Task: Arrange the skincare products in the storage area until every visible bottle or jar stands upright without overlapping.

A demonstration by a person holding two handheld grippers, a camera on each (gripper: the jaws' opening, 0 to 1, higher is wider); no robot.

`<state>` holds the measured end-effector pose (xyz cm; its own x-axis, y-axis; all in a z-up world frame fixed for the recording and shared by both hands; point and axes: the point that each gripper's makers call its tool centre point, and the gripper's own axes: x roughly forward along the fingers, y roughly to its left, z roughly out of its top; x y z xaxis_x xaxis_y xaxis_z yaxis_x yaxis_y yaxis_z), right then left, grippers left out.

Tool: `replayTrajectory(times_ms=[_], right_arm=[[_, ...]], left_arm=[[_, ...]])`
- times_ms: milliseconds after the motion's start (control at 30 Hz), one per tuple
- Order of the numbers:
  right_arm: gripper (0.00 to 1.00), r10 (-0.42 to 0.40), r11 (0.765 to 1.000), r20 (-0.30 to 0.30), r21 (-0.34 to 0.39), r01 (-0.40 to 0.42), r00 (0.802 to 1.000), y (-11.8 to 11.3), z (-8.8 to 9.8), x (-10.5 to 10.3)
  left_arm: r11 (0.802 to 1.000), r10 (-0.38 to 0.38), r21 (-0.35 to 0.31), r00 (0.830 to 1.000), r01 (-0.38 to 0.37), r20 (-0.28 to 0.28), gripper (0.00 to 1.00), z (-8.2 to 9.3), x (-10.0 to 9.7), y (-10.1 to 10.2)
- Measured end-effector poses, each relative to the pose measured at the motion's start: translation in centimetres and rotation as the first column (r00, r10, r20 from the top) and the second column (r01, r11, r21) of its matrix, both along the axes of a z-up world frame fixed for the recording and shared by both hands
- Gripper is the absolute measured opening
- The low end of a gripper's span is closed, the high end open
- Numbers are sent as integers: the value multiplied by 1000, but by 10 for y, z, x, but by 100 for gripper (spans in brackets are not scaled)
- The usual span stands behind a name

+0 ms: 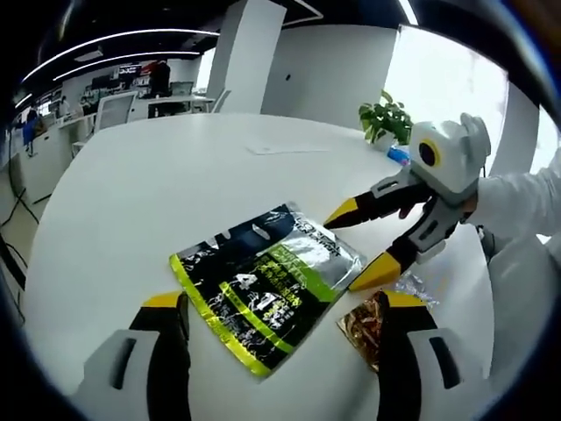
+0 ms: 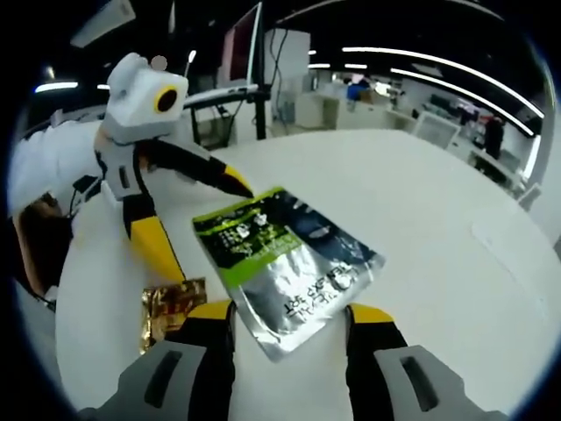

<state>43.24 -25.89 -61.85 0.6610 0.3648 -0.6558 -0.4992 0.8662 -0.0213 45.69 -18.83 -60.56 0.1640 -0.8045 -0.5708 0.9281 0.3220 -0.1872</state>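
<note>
A flat black, green and silver pouch (image 1: 267, 285) (image 2: 285, 254) lies on the white round table (image 1: 175, 193) (image 2: 421, 219). A small gold packet (image 1: 361, 326) (image 2: 171, 307) rests beside it. My left gripper (image 1: 280, 303) (image 2: 206, 226) is open, and the pouch's near end lies between its yellow-tipped jaws. From the opposite side my right gripper (image 2: 291, 313) (image 1: 358, 246) is also open, straddling the pouch's other end. Neither gripper holds anything.
A potted plant (image 1: 386, 118) and a small blue item (image 1: 399, 156) stand at the table's far edge, with a sheet of paper (image 1: 285, 149) nearby. A person's white sleeve (image 1: 517, 202) (image 2: 53, 167) reaches in. Office desks and chairs lie beyond the table.
</note>
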Motion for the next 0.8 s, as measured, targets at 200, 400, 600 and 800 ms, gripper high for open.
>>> replayTrajectory(times_ms=[200, 400, 600, 800], right_arm=[[41, -39, 998, -14, 51, 39, 999, 0, 4, -1], [39, -59, 995, -19, 81, 60, 998, 0, 7, -2], [37, -83, 988, -19, 128, 85, 996, 1, 12, -2], [39, -59, 994, -22, 95, 61, 998, 3, 4, -9]], left_arm=[[998, -21, 60, 997, 17, 73, 74, -6, 1, 2], [995, 3, 99, 991, -16, 132, 60, -5, 2, 6], [994, 23, 102, 989, -38, 148, 51, -4, 6, 7], [995, 45, 88, 991, -56, 130, 50, -2, 4, 5]])
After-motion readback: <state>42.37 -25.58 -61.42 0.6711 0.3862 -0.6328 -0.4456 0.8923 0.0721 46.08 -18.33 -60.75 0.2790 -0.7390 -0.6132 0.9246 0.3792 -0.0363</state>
